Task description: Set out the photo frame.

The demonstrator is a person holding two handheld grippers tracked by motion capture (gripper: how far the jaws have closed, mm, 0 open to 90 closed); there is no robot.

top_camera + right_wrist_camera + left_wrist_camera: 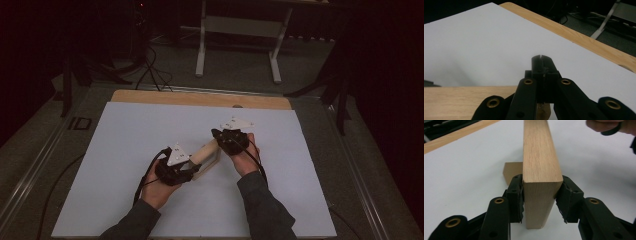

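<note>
A pale wooden beam [205, 151] lies slanted between my two hands on the white sheet [125, 150]. My left gripper [192, 164] is shut on the beam's near end. In the left gripper view the beam [540, 157] runs away from me, and both pads [515, 195] press its sides. A second, smaller wooden piece [511, 171] rests on the sheet behind it. My right gripper [219, 136] sits at the beam's far end. In the right gripper view its jaws [541, 60] are shut together just above the beam [461, 100], with nothing seen between them.
The white sheet covers a wooden tabletop whose bare edge [200, 98] shows at the back. Beyond it on the dark floor stand a white desk frame [237, 30] and some cables [150, 70]. Wide free sheet lies on both sides of the hands.
</note>
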